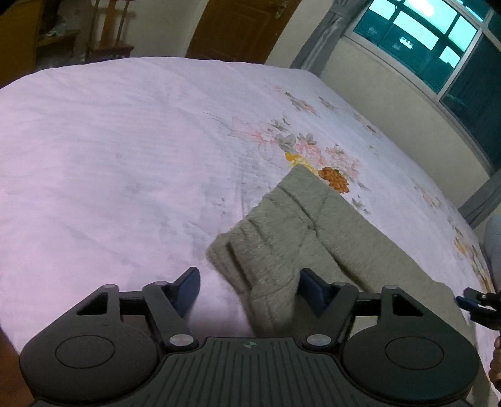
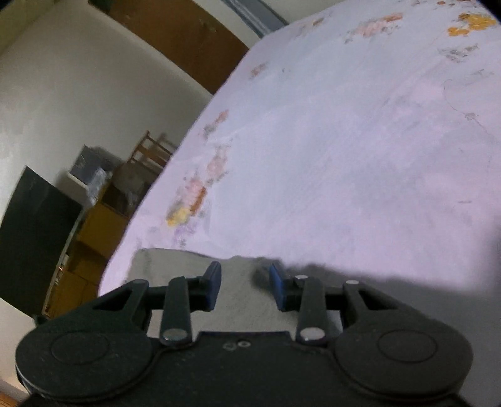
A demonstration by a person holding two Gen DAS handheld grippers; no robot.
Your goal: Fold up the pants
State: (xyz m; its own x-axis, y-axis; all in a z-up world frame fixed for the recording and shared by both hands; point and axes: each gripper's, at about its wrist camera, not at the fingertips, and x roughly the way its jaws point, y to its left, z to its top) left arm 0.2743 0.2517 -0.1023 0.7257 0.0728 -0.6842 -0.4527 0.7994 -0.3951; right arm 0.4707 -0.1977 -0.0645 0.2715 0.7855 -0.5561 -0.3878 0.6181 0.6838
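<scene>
Nearest in the left wrist view is the left claw (image 1: 249,289), its two blue pads wide apart. A fold of the pants (image 1: 291,238) rises between them, just beside the right pad; the pads do not close on it. One pair of pants is there: grey-green, of a soft fuzzy cloth, with seams and pleats that run along it. It lies on the bed (image 1: 109,150), in the near right part, and reaches far toward the printed flowers (image 1: 313,156) of the pale sheet. At the right edge the tip of the right claw (image 1: 469,302) shows near the cloth. In the right wrist view the right claw (image 2: 245,286) is also open, both pads over the grey cloth (image 2: 238,300), not pinching it. Beyond the bed stand one door (image 1: 241,28) and one window (image 1: 438,40).
</scene>
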